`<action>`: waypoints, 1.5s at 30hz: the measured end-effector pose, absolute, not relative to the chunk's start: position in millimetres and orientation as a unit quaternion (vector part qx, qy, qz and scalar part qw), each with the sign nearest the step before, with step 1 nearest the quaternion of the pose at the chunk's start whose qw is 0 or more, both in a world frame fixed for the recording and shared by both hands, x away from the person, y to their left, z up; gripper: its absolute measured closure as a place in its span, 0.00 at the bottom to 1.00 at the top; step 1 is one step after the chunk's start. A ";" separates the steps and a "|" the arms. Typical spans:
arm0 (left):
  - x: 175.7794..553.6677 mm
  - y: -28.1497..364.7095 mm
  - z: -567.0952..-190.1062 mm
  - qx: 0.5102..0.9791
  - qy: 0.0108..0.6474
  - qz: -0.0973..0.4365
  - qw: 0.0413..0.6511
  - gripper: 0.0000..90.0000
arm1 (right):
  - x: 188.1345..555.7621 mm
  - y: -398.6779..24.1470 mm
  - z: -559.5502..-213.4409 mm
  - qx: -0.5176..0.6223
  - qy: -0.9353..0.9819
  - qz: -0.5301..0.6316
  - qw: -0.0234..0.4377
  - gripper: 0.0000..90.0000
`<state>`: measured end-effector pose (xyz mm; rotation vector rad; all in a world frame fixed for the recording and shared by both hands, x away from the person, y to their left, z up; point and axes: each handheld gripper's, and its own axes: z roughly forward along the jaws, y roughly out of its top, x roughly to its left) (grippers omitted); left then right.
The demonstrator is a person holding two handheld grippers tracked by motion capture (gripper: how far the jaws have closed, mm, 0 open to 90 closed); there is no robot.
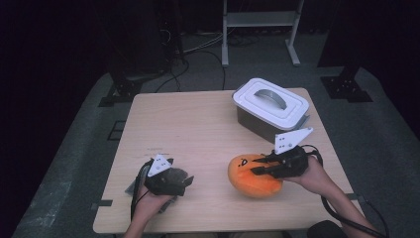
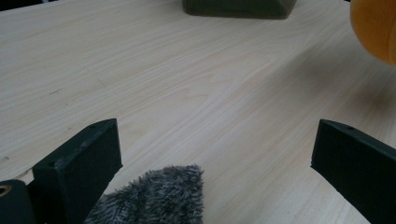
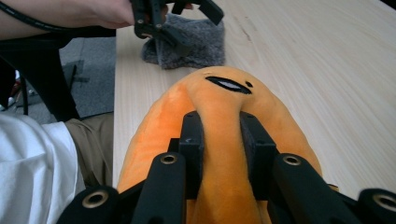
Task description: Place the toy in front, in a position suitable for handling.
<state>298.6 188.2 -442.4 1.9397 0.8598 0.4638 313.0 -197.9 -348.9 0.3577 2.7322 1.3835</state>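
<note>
An orange plush toy [image 1: 250, 181] with a small drawn face lies near the table's front right. My right gripper [image 1: 261, 166] is shut on a fold of its top; in the right gripper view both black jaws pinch a ridge of the orange plush [image 3: 219, 98], with the right gripper [image 3: 222, 135] in the middle. At the front left a grey furry cloth [image 1: 174, 174] lies under my left gripper [image 1: 185, 181]. In the left gripper view the left gripper [image 2: 217, 158] stands open, the grey fur [image 2: 159, 198] low between the jaws and untouched by the right one.
A grey box with a white handled lid [image 1: 270, 104] stands at the table's back right. The wooden table [image 1: 198, 124] is bare across its middle and back left. A white metal frame [image 1: 260, 20] and cables are on the floor behind. The person's lap [image 3: 88, 140] is at the front edge.
</note>
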 end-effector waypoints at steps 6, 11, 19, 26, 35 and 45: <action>299.9 195.7 -441.4 0.784 0.360 0.191 0.469 0.01 | 318.1 -177.9 -359.7 0.101 0.890 0.445 0.017 0.81; 301.4 201.1 -441.4 0.779 0.367 0.191 0.471 0.01 | 323.6 -160.8 -372.3 0.087 0.894 0.441 0.005 0.80; 302.6 205.0 -441.6 0.776 0.372 0.190 0.474 0.01 | 327.4 -138.4 -387.8 0.061 0.896 0.441 0.004 0.79; 303.2 205.2 -442.7 0.779 0.372 0.186 0.470 0.01 | 323.4 -132.3 -404.2 0.051 0.903 0.427 -0.004 0.67; 303.5 203.0 -444.0 0.786 0.366 0.180 0.464 0.01 | 314.7 -146.9 -396.4 0.079 0.893 0.443 0.001 0.39; 304.2 203.8 -444.9 0.799 0.351 0.173 0.456 0.08 | 317.1 -180.1 -401.6 0.136 0.869 0.476 0.006 0.34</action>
